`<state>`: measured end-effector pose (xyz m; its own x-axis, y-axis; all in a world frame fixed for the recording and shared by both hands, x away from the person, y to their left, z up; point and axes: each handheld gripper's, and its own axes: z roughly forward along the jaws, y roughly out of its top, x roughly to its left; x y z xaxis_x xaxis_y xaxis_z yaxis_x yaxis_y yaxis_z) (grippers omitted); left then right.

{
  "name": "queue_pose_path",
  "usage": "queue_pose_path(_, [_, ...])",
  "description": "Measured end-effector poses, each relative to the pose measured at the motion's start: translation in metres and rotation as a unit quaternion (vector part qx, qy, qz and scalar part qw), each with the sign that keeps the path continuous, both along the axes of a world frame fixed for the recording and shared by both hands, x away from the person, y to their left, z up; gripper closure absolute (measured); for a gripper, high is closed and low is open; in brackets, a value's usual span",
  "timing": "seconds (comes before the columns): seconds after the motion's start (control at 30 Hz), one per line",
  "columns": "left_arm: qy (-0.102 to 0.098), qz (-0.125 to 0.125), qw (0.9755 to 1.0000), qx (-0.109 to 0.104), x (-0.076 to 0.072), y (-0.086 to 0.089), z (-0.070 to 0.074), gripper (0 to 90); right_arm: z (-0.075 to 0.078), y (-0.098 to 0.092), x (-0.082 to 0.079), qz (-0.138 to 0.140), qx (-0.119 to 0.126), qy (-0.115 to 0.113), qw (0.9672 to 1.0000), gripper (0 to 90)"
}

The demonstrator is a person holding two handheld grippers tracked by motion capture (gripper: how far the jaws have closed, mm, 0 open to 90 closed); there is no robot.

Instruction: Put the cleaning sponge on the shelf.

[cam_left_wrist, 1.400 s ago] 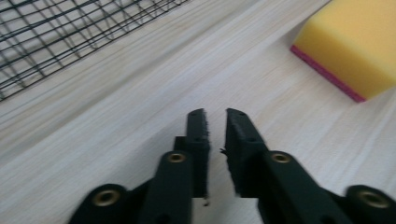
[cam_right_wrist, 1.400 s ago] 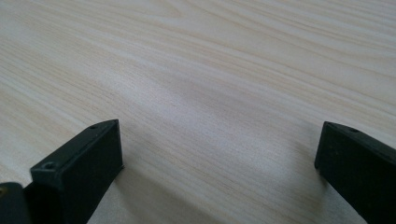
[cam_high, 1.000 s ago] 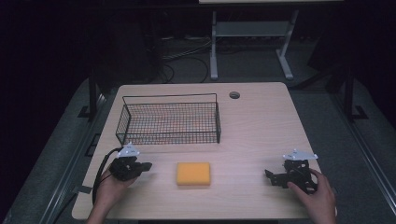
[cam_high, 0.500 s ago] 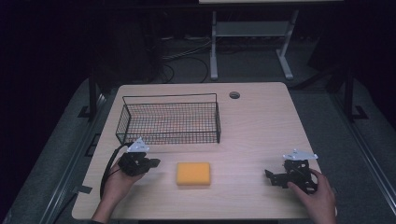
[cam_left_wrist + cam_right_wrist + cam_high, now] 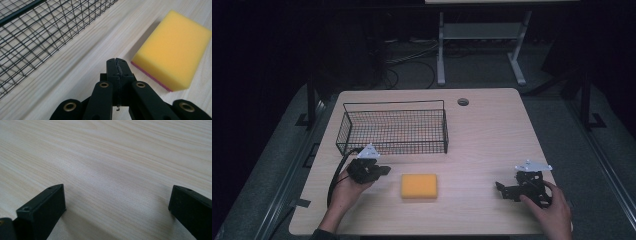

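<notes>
A yellow sponge (image 5: 419, 186) with a thin pink underside lies flat on the wooden table (image 5: 492, 135), near its front middle. My left gripper (image 5: 383, 170) sits just left of the sponge, pointing toward it, a short gap away. In the left gripper view its jaws are pressed together with nothing between them, and the sponge (image 5: 172, 50) lies ahead to the right of the left gripper (image 5: 117, 61). My right gripper (image 5: 500, 187) rests low at the table's front right, far from the sponge. Its jaws stand wide apart over bare wood in the right gripper view (image 5: 117, 202).
A black wire basket (image 5: 393, 127) stands behind the left gripper, its mesh wall (image 5: 37, 32) close on the left in the left gripper view. A round cable hole (image 5: 463, 102) sits at the back of the table. A metal stand (image 5: 482, 35) is on the floor beyond.
My left gripper has moved right and a little away from the person, toward the sponge. The right gripper has stayed where it was.
</notes>
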<state>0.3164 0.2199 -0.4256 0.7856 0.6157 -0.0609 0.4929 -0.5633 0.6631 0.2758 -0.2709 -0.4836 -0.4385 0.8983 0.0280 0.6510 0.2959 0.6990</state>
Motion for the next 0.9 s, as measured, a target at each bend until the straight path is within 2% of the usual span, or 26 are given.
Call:
queue_pose_path(0.43, [-0.004, -0.017, 0.9999, -0.001, 0.014, -0.021, -0.001, 89.8, 0.0, 0.0, 0.0, 0.0, 0.0, 0.0, 1.0, 0.1])
queue_pose_path(0.9, [0.006, -0.036, 0.9993, 0.004, 0.021, -0.042, -0.006, 89.8, 0.0, 0.0, 0.0, 0.0, 0.0, 0.0, 1.0, 0.1])
